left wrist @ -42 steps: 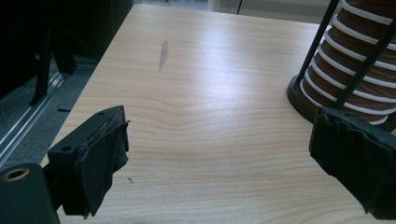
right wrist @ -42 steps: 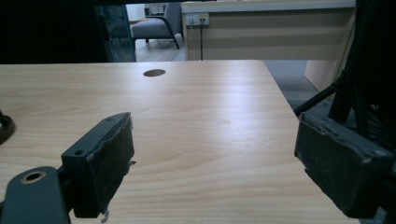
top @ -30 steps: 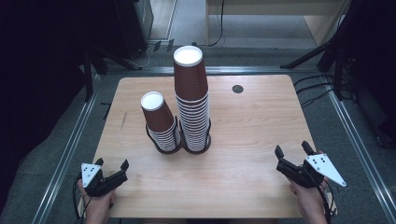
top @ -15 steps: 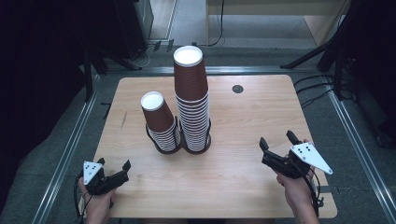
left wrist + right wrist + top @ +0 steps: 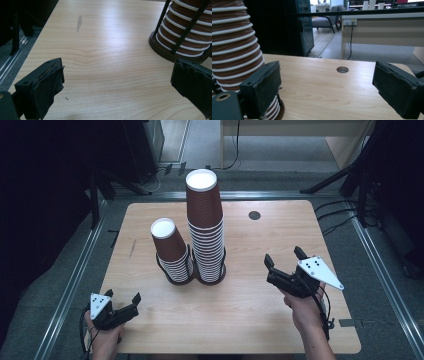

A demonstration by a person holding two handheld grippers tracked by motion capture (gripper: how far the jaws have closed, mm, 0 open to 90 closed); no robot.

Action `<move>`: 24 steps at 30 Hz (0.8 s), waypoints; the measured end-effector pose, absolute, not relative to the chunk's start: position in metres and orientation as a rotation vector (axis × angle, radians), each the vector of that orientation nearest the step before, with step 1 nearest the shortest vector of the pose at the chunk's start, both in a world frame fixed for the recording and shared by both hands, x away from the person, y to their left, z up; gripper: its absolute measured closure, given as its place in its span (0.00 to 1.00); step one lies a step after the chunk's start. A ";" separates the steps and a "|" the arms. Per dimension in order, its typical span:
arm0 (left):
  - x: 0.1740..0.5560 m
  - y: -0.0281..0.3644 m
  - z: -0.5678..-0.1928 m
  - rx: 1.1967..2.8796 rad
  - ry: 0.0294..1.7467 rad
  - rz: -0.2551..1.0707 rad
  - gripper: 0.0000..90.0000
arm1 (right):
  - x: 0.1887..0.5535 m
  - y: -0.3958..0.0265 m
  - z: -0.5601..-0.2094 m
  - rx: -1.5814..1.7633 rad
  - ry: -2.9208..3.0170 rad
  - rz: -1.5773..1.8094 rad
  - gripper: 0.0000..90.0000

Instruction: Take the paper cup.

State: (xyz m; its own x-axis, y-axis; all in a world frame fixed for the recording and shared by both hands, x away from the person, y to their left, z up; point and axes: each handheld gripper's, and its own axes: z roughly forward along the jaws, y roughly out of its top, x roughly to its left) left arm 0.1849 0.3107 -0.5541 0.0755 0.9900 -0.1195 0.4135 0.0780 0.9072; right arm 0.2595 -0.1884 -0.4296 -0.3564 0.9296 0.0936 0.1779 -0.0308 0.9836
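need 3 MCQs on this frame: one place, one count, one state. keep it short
1. Where is the shorter cup stack?
A. Left of the taller stack
B. Right of it
C. At the table's near edge

2. How many cup stacks stand on the table?
A. One
B. Two
C. Four

3. How is the right gripper?
A. Shut on a cup
B. Shut, empty
C. Open, empty

Key: 1 A, the high view shows it just left of the taller stack, mid-table. 2 B, two stacks stand side by side in holders. 3 C, its jaws stand wide apart with bare table between them.
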 end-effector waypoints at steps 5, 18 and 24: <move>0.184 0.313 -0.554 1.454 1.472 0.803 0.00 | 0.261 -0.179 -0.421 1.165 1.598 1.457 0.09; 0.184 0.313 -0.554 1.456 1.467 0.804 0.00 | 0.265 -0.160 -0.406 1.125 1.632 1.472 0.09; 0.184 0.314 -0.554 1.456 1.468 0.804 0.00 | 0.268 -0.152 -0.397 1.101 1.637 1.492 0.09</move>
